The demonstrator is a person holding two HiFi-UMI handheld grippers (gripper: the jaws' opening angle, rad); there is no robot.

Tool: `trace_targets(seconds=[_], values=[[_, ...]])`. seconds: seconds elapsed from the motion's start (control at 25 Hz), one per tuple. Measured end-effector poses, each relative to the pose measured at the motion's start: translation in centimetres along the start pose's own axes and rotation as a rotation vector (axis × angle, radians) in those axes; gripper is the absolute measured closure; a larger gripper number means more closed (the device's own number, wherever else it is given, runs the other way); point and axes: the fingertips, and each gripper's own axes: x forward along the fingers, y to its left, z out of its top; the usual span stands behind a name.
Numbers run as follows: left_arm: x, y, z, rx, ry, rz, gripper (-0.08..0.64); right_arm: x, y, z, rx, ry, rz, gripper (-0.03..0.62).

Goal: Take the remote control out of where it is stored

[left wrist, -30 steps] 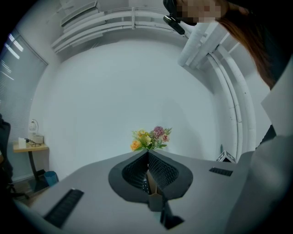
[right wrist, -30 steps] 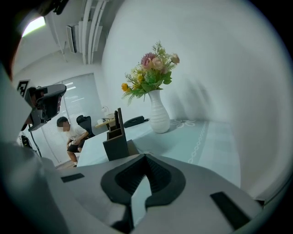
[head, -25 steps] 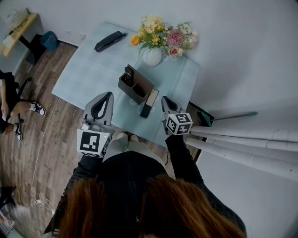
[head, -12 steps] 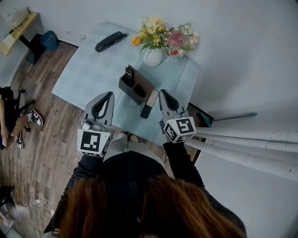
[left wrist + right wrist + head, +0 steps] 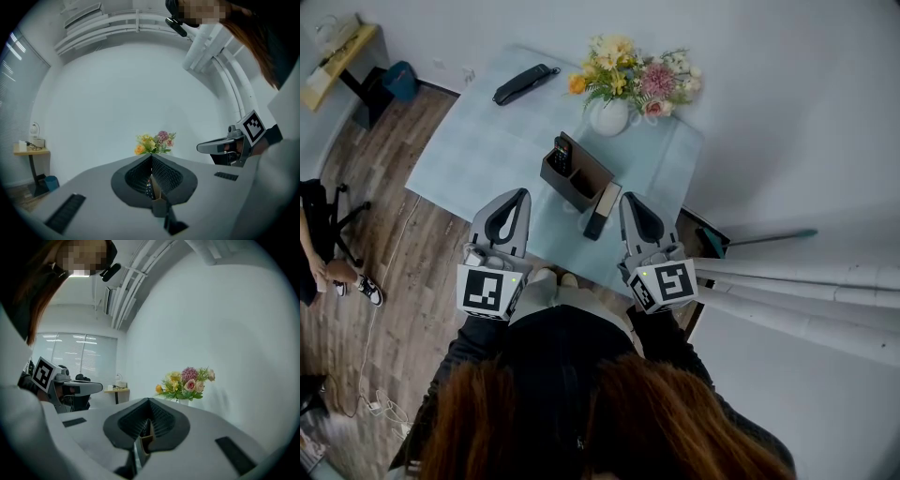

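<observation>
Both jaws together: L hand-held gripper (image 5: 521, 194), R hand-held gripper (image 5: 629, 198); 1 remote (image 5: 560, 152) in 1 holder (image 5: 593, 164).

The left gripper (image 5: 517, 197) and the right gripper (image 5: 632, 202) are held side by side in front of the person's chest, both pointing forward and about level. Each has its jaws pressed together with nothing between them. Dark sleeves cover both arms.

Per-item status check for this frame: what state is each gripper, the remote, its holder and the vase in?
left gripper: shut, empty.
right gripper: shut, empty.
remote control: standing in its holder, not gripped.
holder: upright, open-topped.
vase: upright, holding flowers.
</observation>
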Motion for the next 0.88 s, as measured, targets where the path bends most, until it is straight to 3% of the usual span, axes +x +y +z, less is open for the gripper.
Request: trace_targets(seconds=[0.88], values=[[-0.3, -0.3, -0.6, -0.004, 0.004, -0.010, 0.555, 1.2, 2.2, 0.8, -0.008, -0.013, 0.044, 0.577]])
